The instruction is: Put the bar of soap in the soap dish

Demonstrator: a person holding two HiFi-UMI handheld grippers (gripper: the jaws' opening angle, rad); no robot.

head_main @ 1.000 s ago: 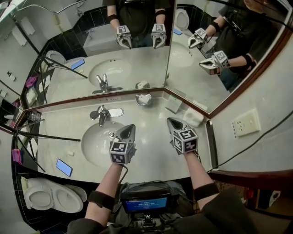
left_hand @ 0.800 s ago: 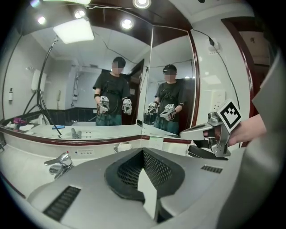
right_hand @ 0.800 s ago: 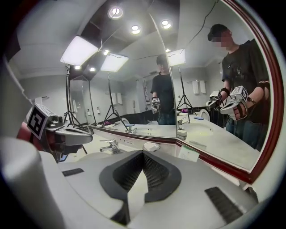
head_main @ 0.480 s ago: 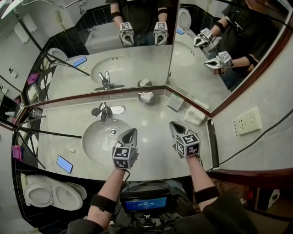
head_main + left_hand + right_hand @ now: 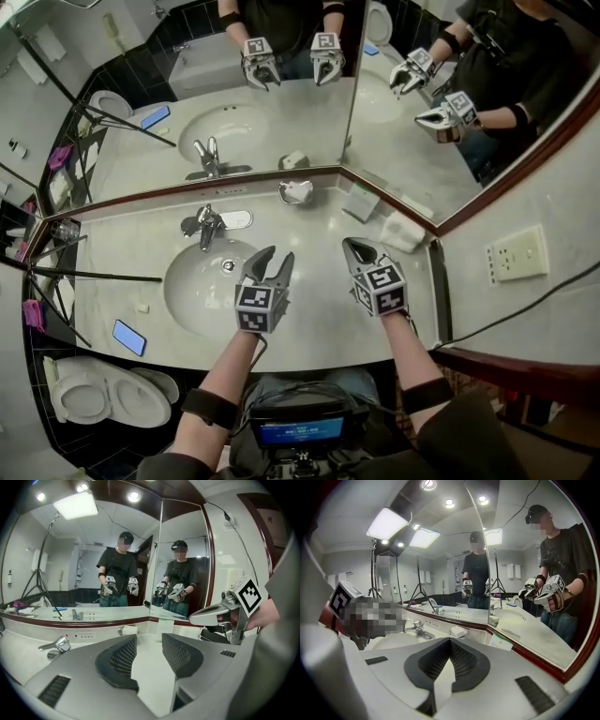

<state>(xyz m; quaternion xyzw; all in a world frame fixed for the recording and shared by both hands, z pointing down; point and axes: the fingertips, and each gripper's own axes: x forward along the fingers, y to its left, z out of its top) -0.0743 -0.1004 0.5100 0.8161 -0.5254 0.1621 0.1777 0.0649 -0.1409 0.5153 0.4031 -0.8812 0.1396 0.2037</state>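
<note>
A metal soap dish (image 5: 295, 193) stands at the back of the counter by the mirror corner, with a white bar of soap (image 5: 297, 195) lying in it. The dish also shows in the left gripper view (image 5: 127, 630) and the right gripper view (image 5: 458, 631). My left gripper (image 5: 273, 257) hovers over the basin's right rim, well short of the dish. Its jaws have just been opening and nothing is between them (image 5: 149, 640). My right gripper (image 5: 352, 247) is shut and empty (image 5: 450, 642), over the counter to the right, also short of the dish.
A chrome faucet (image 5: 204, 225) stands behind the oval basin (image 5: 192, 291). A folded white towel (image 5: 400, 232) and a small card (image 5: 361, 202) lie at the back right. A phone (image 5: 129, 337) rests at the counter's front left. Mirrors line the back and right walls.
The left gripper's jaws went from shut to open and it shifted slightly toward the counter's front. The right gripper stays shut in about the same place.
</note>
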